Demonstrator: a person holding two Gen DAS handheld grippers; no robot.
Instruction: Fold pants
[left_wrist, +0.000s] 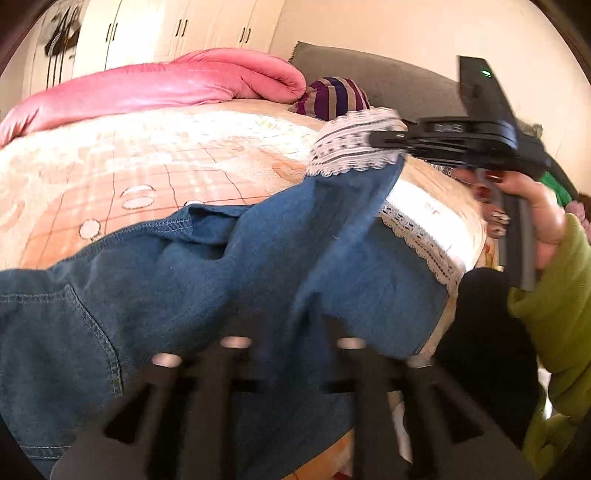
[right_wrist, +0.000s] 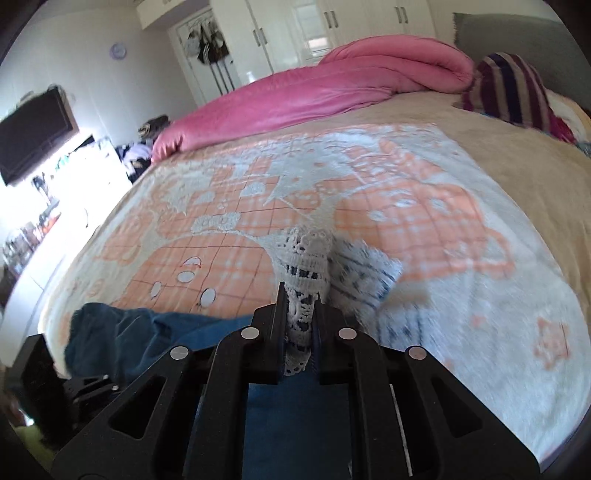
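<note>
The blue denim pants (left_wrist: 236, 280) lay on the bed (left_wrist: 155, 155), over its near edge, and everything else sat around them. In the left wrist view the denim filled the foreground, draped right over the left claw (left_wrist: 291, 332), so its tips were buried in cloth; the fingers stood pressed together with the fabric bunched between them. That same view showed the right claw (left_wrist: 384, 138) from the side, lifted above the pants at their far right end, its jaws pinching the white lace hem (left_wrist: 351, 147) of one leg. A hand (left_wrist: 532, 210) in a green sleeve (left_wrist: 557, 302) gripped its handle, to the right of the pants. A second lace hem (left_wrist: 421, 236) lay along the bed edge below it, on the other leg.

The right wrist view gave what the first could not: the lace hem (right_wrist: 304, 295) seen straight on, clamped upright between the right claw's (right_wrist: 300, 306) closed jaws, with the denim (right_wrist: 147, 332) trailing down and to the left beneath it. Beyond the pants it showed the orange-and-white blanket (right_wrist: 369, 206) spread across the bed, a pink quilt (right_wrist: 332, 88) heaped along the far side, and a striped cushion (right_wrist: 509, 85) at the far right. Well off to the left of the pants hung a dark wall screen (right_wrist: 33, 136), outside the left view altogether.
</note>
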